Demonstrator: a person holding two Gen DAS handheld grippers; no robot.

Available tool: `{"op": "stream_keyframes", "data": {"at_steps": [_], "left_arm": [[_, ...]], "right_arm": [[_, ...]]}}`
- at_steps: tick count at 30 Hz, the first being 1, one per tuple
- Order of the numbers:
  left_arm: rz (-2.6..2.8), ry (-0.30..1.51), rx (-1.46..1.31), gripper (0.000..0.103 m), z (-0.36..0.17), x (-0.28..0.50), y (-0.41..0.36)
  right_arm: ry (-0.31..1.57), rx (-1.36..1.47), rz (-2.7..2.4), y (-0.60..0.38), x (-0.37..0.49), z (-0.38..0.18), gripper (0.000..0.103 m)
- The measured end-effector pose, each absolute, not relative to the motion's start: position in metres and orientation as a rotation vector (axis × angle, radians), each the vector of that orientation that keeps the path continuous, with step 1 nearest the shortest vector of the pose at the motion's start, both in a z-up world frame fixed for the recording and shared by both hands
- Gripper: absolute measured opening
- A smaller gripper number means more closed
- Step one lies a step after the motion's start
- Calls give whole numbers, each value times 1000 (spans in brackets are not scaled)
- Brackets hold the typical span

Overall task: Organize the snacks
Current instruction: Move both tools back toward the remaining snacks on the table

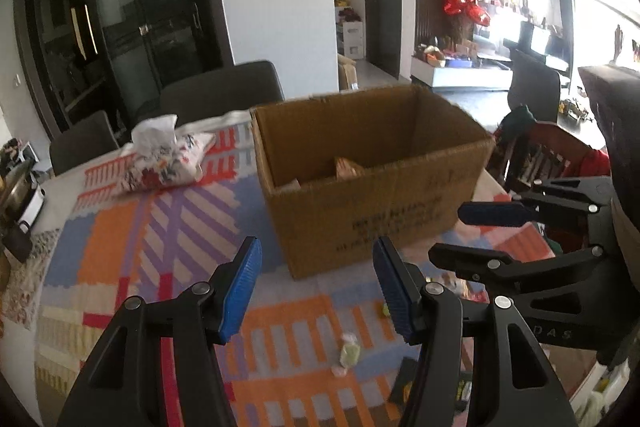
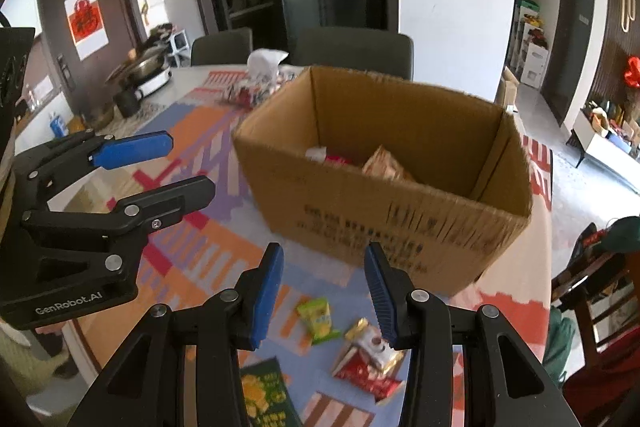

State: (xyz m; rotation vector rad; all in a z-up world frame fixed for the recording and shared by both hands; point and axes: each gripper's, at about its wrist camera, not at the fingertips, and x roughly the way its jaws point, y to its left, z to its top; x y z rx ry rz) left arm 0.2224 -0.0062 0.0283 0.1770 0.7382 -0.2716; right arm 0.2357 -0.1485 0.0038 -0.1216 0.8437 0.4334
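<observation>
Both claws, left (image 1: pixel 318 287) and right (image 2: pixel 326 291) (fingers parted), level before cardboard box (image 2: pixel 400 211)

Patterned tablecloth (image 2: pixel 192 267) under cardboard box (image 2: pixel 400 223), tissue pack (image 1: pixel 164 163), loose snack packets (image 2: pixel 370 363).

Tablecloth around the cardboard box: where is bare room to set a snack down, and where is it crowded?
Free: the tablecloth between the cardboard box and the tissue pack, running toward the left gripper. Crowded: in front of the box, under the right gripper, lie the green packet, red packet and dark green bag.
</observation>
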Motion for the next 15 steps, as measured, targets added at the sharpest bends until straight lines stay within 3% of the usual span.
{"op": "stream_keyframes", "data": {"at_steps": [15], "left_arm": [[-306, 936, 158, 57, -45, 206, -5]], "right_arm": [[996, -231, 483, -135, 226, -58, 43]]}}
